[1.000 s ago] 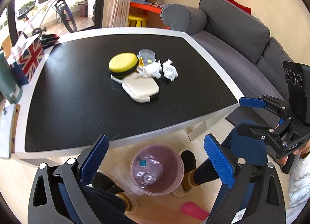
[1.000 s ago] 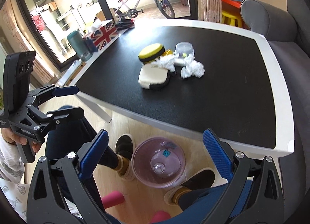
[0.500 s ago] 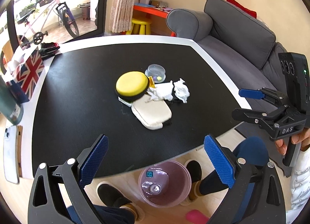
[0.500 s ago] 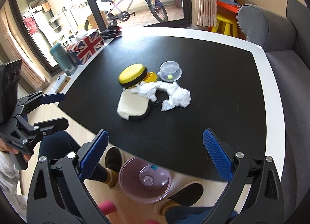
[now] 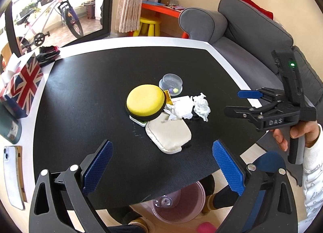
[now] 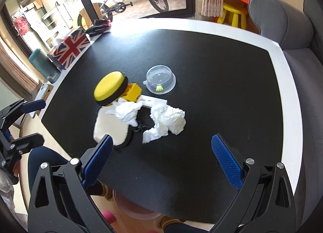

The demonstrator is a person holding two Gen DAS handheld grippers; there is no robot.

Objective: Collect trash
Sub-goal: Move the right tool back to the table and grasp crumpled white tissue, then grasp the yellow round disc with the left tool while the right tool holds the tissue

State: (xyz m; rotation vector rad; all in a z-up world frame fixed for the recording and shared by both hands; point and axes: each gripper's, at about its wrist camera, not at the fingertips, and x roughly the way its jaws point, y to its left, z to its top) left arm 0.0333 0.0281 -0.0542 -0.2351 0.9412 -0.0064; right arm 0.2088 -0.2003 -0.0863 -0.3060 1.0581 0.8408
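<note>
Two crumpled white tissues lie mid-table: one [image 6: 168, 120] on the black mat, the other [image 6: 128, 111] partly on a cream pouch [image 6: 110, 129]. They also show in the left wrist view, right tissue [image 5: 200, 105] and left tissue [image 5: 180, 110]. My left gripper [image 5: 161, 168] is open and empty above the near table edge. My right gripper [image 6: 161, 162] is open and empty, just short of the tissues; it shows from the side in the left wrist view [image 5: 240, 101]. A pink translucent bin [image 5: 179, 204] stands on the floor under the table edge.
A yellow round case [image 6: 110, 90], a yellow box [image 6: 133, 91], a clear plastic lid [image 6: 160, 81] and a white card [image 6: 154, 101] crowd the tissues. A Union Jack tissue box [image 6: 69, 48] and a teal bottle [image 6: 43, 65] stand at the left edge. A phone [image 5: 12, 174] lies there. A grey sofa [image 5: 252, 31] is on the right.
Both grippers have risen and moved forward over the table toward the tissues; the bin has slid under the table edge in view. Both stay open.
</note>
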